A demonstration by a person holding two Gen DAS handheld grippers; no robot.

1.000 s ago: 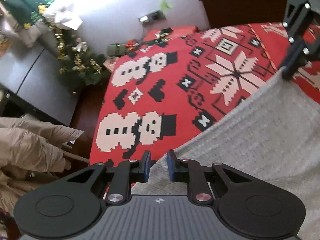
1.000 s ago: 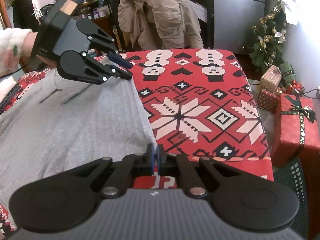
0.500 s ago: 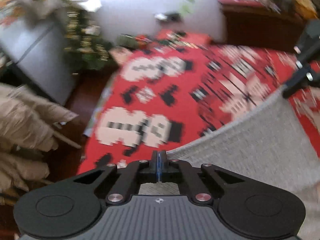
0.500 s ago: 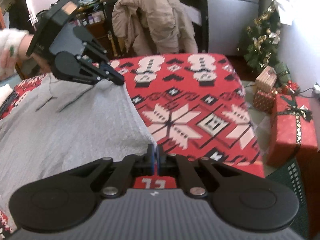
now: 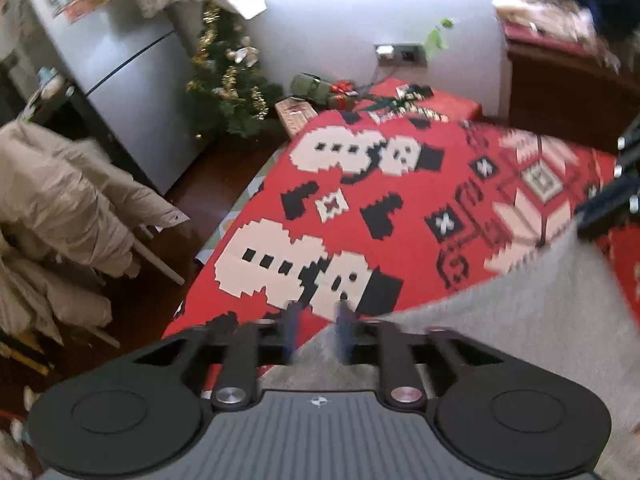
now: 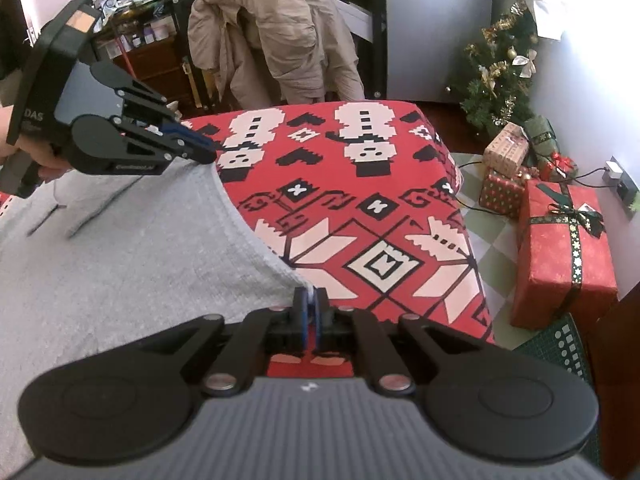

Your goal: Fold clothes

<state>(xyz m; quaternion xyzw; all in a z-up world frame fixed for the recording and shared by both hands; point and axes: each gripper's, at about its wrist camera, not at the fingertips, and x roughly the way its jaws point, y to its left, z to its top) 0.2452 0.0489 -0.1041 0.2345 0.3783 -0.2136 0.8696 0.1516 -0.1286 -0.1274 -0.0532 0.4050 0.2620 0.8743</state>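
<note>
A grey knitted garment (image 6: 120,264) lies on a table under a red Christmas-pattern cloth (image 6: 360,220). My right gripper (image 6: 311,304) is shut on the garment's near corner. My left gripper (image 5: 318,320) is open, its fingers blurred, with the garment's other corner (image 5: 500,340) lying between and below them. In the right wrist view the left gripper (image 6: 204,150) shows at the far corner of the garment, fingers slightly apart. In the left wrist view the right gripper (image 5: 600,216) shows at the right edge, holding the garment's edge.
A beige jacket (image 6: 272,32) hangs on a chair behind the table. A small Christmas tree (image 6: 504,76) and wrapped gifts (image 6: 564,248) stand on the floor past the table's right edge. A grey fridge (image 5: 120,80) and a wooden cabinet (image 5: 568,88) stand by the wall.
My left gripper was open, shut on the garment's corner half a second ago, and is now open again. My right gripper stayed shut on its corner and lifted slightly.
</note>
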